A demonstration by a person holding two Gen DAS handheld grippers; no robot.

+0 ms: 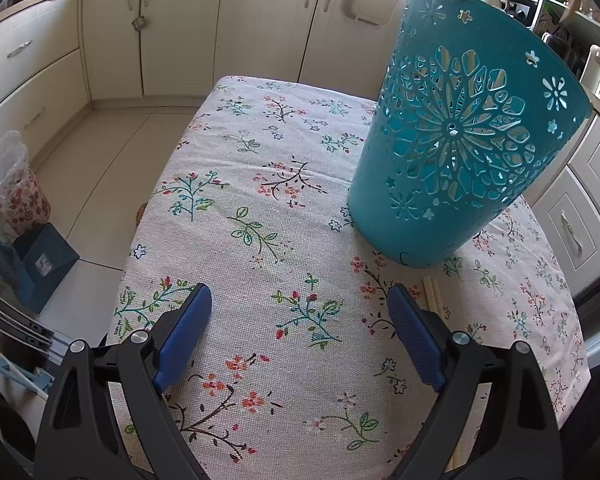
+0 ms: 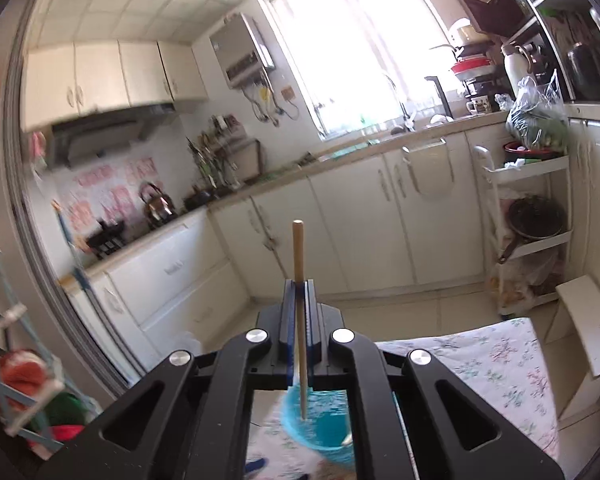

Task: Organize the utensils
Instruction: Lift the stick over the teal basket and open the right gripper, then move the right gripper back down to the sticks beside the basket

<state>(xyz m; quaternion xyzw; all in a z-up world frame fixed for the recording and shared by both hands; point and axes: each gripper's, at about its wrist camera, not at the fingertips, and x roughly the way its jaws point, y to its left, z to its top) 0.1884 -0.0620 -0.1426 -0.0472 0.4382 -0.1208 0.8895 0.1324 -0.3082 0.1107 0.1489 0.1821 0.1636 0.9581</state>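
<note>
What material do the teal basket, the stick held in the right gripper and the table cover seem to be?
Teal basket: likely moulded plastic with a matte finish, shown by its clean flower cut-outs. Stick: probably bare wood or bamboo, being pale tan and unpainted. Table cover: woven cloth, since a coarse weave shows under the printed flowers.

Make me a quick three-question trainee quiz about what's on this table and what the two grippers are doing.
1. True or false: the left gripper is open with nothing between its pads.
2. What does the right gripper hold? A) spoon B) chopstick C) fork
3. Fill in: more chopsticks lie on the tablecloth beside the teal ____.

Key: 1 true; 2 B; 3 holder
</note>
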